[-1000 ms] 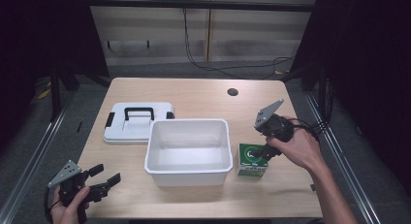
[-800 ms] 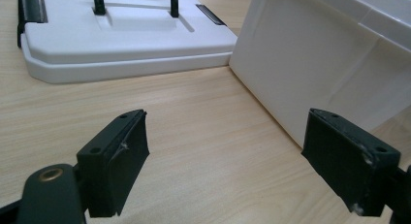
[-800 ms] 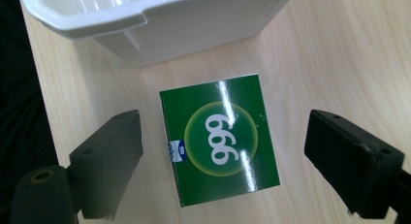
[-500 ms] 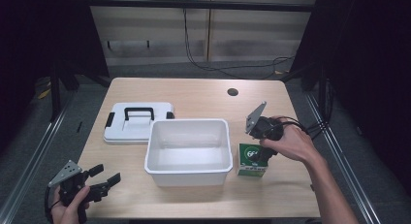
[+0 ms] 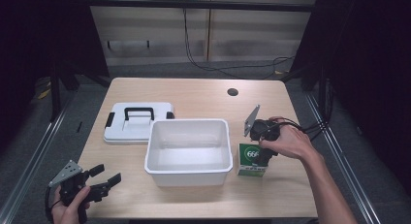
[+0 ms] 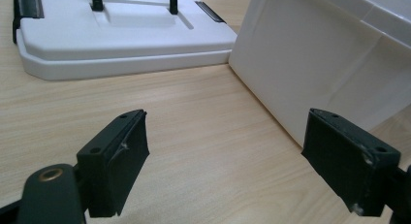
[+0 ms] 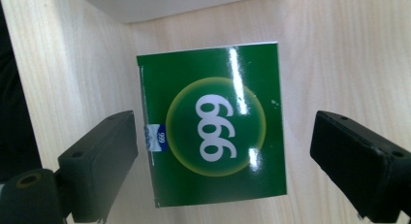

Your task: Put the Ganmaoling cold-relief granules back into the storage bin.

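Step in hand, by judgement: the approach to grasp the green box [image 7: 211, 124]; right gripper [image 7: 232, 166] poised directly above it, jaws spread wide, one to each side of the box, neither touching; box flat on the table [image 5: 194, 93], just beside the right wall of the white bin [image 5: 186, 149]; next move calls for lowering further and closing squarely on the box's two sides; left gripper [image 6: 242, 161] idle near the table's front left corner, jaws apart, holding nothing; white lid [image 5: 138, 122] lies behind-left of the bin.
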